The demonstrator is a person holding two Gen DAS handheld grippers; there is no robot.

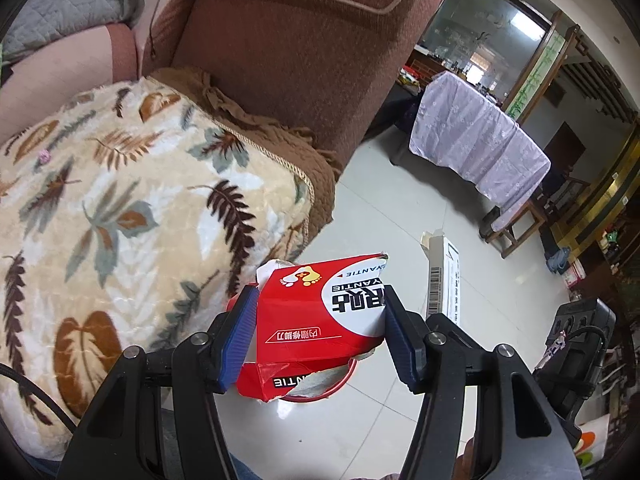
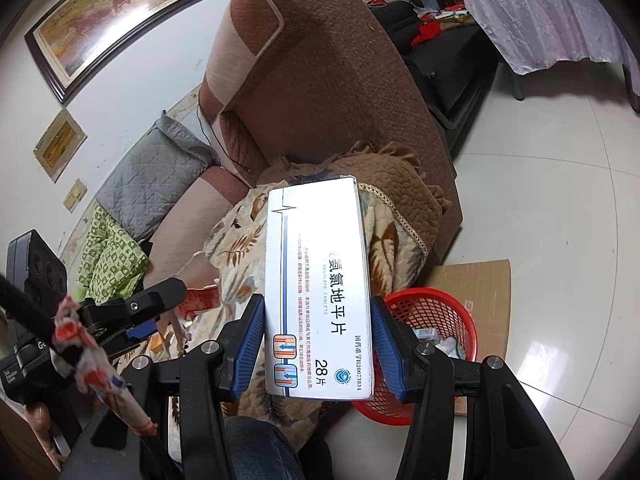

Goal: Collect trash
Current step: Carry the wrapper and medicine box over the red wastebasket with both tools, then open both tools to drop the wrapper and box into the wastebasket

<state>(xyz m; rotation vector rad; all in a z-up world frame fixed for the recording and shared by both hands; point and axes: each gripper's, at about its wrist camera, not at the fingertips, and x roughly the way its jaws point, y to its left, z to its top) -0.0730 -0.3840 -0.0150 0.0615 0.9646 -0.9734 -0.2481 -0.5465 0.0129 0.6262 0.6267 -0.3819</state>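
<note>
My left gripper (image 1: 318, 330) is shut on a torn red and white carton (image 1: 320, 316), held above the rim of a red mesh bin (image 1: 340, 384) that shows only partly under it. In the left wrist view the white tablet box (image 1: 442, 276) appears at right, end on. My right gripper (image 2: 318, 344) is shut on that white tablet box (image 2: 320, 280), which stands long and upright between the blue pads (image 2: 250, 344). The red mesh bin (image 2: 436, 320) sits on the floor just right of it, with some scraps inside. The left gripper (image 2: 160, 312) shows at left with the red carton (image 2: 202, 298).
A brown armchair (image 1: 288, 52) with a leaf-print blanket (image 1: 120, 216) stands left of the bin. A flat cardboard sheet (image 2: 480, 280) lies under the bin on the tiled floor (image 1: 380, 208). A table with a lilac cloth (image 1: 476, 140) stands farther back.
</note>
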